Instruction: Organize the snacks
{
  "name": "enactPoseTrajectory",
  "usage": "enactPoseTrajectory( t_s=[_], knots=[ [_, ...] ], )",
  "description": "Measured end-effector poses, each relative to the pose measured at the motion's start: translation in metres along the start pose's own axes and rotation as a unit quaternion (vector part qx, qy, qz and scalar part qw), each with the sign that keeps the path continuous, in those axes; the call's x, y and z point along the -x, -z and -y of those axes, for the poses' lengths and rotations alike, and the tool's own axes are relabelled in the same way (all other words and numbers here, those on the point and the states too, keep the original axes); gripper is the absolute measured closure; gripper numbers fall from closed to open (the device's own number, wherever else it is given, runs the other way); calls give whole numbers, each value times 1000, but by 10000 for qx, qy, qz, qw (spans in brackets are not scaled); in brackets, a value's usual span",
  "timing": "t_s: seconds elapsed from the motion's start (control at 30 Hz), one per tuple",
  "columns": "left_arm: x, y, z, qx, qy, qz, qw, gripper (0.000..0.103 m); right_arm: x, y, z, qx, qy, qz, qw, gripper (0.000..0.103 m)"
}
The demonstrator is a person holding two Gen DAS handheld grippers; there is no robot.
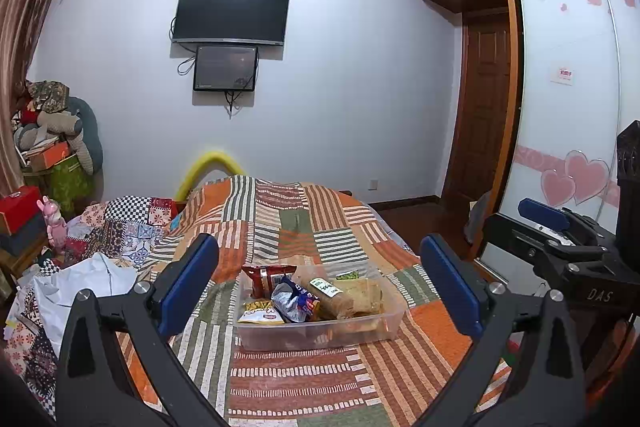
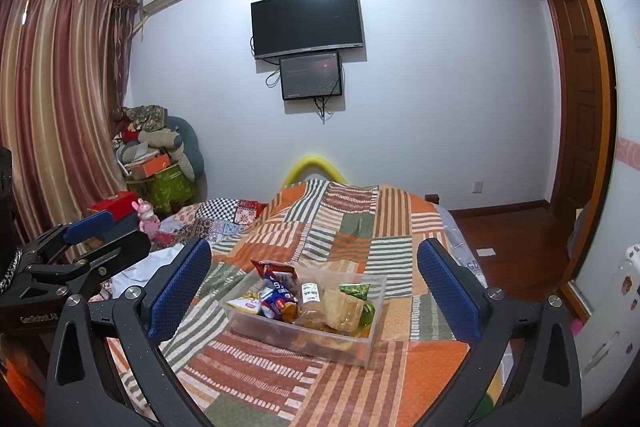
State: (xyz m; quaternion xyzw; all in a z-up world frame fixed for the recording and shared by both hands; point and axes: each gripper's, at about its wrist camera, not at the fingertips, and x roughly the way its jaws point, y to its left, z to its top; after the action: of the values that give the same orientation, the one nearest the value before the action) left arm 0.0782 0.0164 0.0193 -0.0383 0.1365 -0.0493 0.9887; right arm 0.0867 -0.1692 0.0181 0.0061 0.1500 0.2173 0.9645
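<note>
Hovering before snack bin (image 1: 320,331), we hold left gripper (image 1: 320,291) and right gripper (image 2: 314,293) spread, empty; packets look binned, next likely tidy-check.

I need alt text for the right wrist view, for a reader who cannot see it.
A clear plastic bin full of snack packets sits on a patchwork bedspread, seen between the open blue-padded fingers of the right gripper, which holds nothing. On the far wall hangs a dark television.

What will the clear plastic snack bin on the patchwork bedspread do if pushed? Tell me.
The clear plastic snack bin probably slides rather than tips: it is low and wide. Its thin walls may flex. The soft patchwork bedspread could bunch ahead of it, and the upright packets may topple.
</note>
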Motion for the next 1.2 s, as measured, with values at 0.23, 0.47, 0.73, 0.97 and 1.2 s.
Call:
enactPoseTrajectory(
  t_s=[0.23, 0.47, 0.73, 0.97, 1.2],
  knots=[
    [0, 1, 0, -19, -29, -3, 10000, 1, 2, -1, 1, -15, 1, -4, 10000, 0],
    [0, 1, 0, -14, -37, -7, 10000, 1, 2, -1, 3, -36, -1, -32, 10000, 0],
    [-1, 2, 1, 2, -33, 1, 10000, 1, 3, -1, 5, -61, 28, -42, 10000, 0],
    [0, 2, 0, -3, -47, 8, 10000, 1, 4, 0, 5, -65, 49, -30, 10000, 0],
    [1, 1, 0, 4, -37, 43, 10000, 1, 6, -1, 4, -49, 57, -10, 10000, 0]
  ],
)
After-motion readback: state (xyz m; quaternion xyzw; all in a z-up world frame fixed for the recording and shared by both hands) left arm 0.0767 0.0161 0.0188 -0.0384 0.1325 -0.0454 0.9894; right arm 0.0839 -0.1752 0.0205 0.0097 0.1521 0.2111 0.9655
